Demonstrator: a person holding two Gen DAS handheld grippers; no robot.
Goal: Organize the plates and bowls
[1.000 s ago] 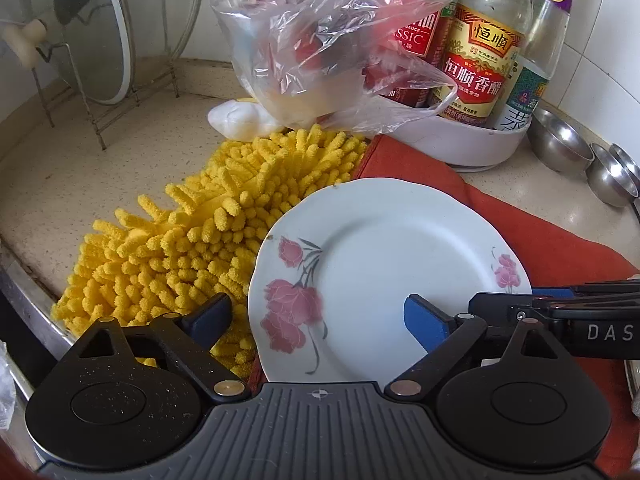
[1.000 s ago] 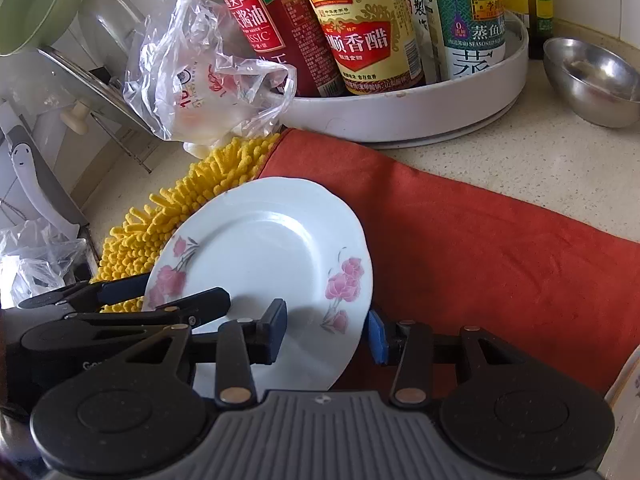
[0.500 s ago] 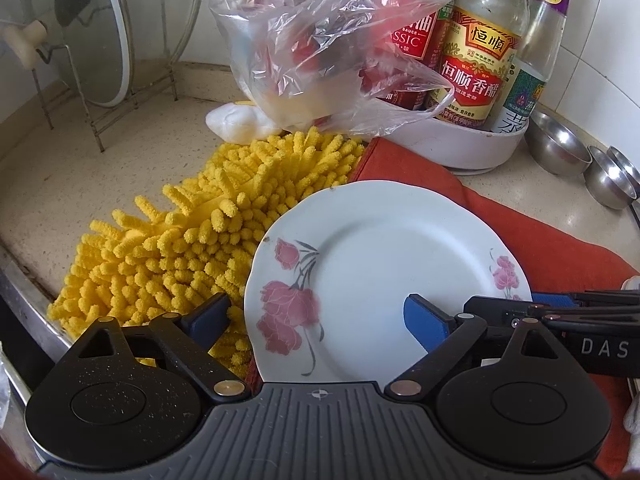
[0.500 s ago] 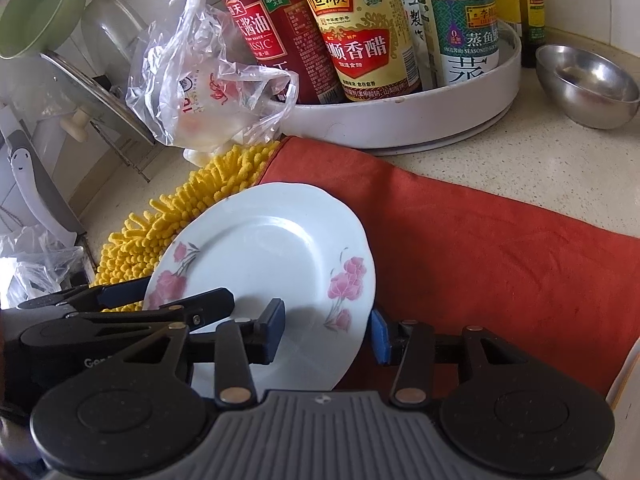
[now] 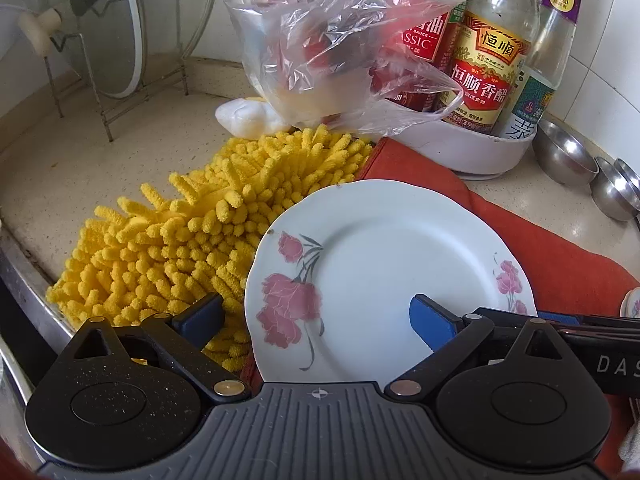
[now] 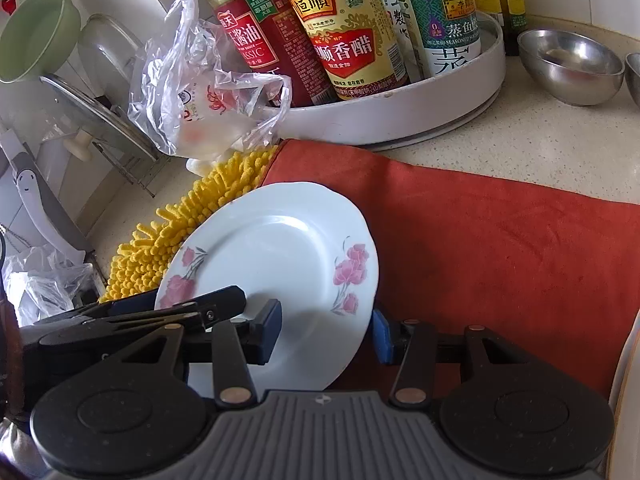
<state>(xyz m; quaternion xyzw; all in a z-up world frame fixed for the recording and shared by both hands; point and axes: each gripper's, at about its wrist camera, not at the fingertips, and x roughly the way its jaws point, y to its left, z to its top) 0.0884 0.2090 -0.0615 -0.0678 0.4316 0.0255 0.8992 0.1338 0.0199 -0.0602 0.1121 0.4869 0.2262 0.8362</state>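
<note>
A yellow mop head [image 5: 200, 236] is seen at the left of the counter, with a flowered plate [image 5: 384, 280] lying partly on it and partly on a red cloth [image 6: 500, 248]. The plate's left edge is straddled by the left gripper [image 5: 316, 316], fingers spread wide; its right edge is straddled by the right gripper [image 6: 326, 332], fingers also apart, neither pad seen touching. Behind, sauce bottles [image 6: 344, 36] are held in a white tray [image 6: 400, 116], and steel bowls [image 6: 570, 66] are set at the right.

floral plate [image 5: 384, 280], yellow mop head [image 5: 192, 236], red cloth [image 5: 560, 256]
</note>
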